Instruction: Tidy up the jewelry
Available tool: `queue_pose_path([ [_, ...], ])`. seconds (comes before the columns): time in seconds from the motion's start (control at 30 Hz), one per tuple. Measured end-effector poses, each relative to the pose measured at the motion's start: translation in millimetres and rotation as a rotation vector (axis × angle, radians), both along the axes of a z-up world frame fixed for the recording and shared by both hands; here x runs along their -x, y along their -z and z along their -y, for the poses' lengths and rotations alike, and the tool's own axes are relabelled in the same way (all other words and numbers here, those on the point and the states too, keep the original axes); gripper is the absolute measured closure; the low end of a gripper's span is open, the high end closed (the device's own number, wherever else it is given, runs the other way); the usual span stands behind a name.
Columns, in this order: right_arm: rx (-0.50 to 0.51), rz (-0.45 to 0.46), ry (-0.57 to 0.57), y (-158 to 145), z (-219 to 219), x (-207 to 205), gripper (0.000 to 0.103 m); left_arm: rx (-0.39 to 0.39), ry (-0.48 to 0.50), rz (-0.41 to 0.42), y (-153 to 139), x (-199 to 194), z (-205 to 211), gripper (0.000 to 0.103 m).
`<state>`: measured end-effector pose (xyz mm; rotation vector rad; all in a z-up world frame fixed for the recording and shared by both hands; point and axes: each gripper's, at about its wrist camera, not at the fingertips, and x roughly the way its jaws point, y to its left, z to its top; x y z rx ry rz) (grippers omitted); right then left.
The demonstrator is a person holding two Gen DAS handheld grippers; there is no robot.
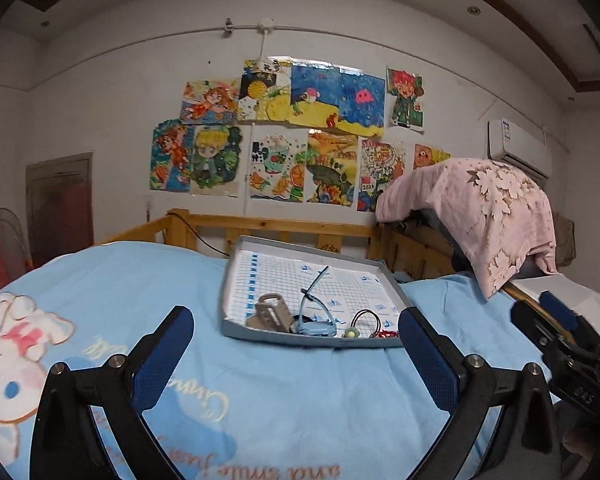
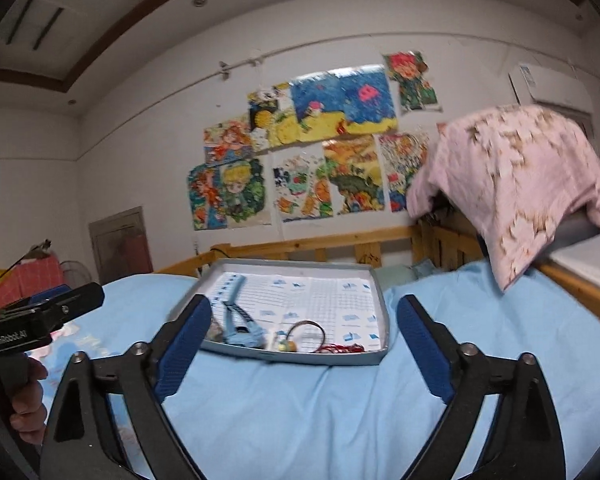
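All visible jewelry is gathered at the near edge inside the grey tray [image 1: 236,280], nothing being held by the wide-open left gripper [image 1: 296,354] or the wide-open right gripper [image 2: 304,346], so little seems left

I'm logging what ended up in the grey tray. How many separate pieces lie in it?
4 that I can tell, all along the near edge of the tray: beige strap leftmost, blue watch, black hair tie with a charm, red cord rightmost. Smaller bits may be hidden.

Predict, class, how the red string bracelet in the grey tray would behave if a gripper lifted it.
The red string bracelet lies in a loose heap, so it is probably floppy and would dangle. It looks thin, likely light. Sitting by the tray wall, it may be awkward to pinch.
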<state>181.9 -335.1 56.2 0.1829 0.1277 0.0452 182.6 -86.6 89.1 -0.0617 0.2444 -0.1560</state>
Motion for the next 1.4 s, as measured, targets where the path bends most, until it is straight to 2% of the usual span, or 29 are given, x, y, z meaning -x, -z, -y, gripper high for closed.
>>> queue_pose_path([
  [0.1, 0.049, 0.023, 0.001, -10.0, -11.1, 28.3, 0.007, 0.01, -0.008, -0.001, -3.3, 18.5, -9.2, 0.0],
  [0.2, 0.04, 0.036, 0.002, -11.3, -16.3, 55.6, 0.002, 0.001, -0.015, 0.017, -5.3, 41.3, -17.2, 0.0],
  [0.47, 0.05, 0.059, -0.012, -9.0, -32.7, 114.1, 0.002, 0.016, -0.036, 0.047, -1.5, 89.3, -43.3, 0.0],
  [0.7, 0.049, 0.125, -0.016, -9.7, -47.8, 156.9, 0.002, -0.026, -0.043, 0.071, 16.1, 121.8, -55.4, 0.0],
  [0.83, 0.04, 0.111, -0.017, 0.1, -56.8, 166.1, 0.002, -0.067, -0.049, 0.06, 34.2, 134.7, -58.1, 0.0],
  [1.1, 0.039, 0.074, 0.009, 17.8, -63.7, 167.1, 0.002, -0.042, -0.052, 0.025, 55.8, 124.3, -65.2, 0.0],
  [1.4, 0.063, -0.009, 0.08, 39.4, -63.4, 146.9, 0.002, -0.054, -0.043, 0.0, 78.0, 110.7, -67.3, 0.0],
])
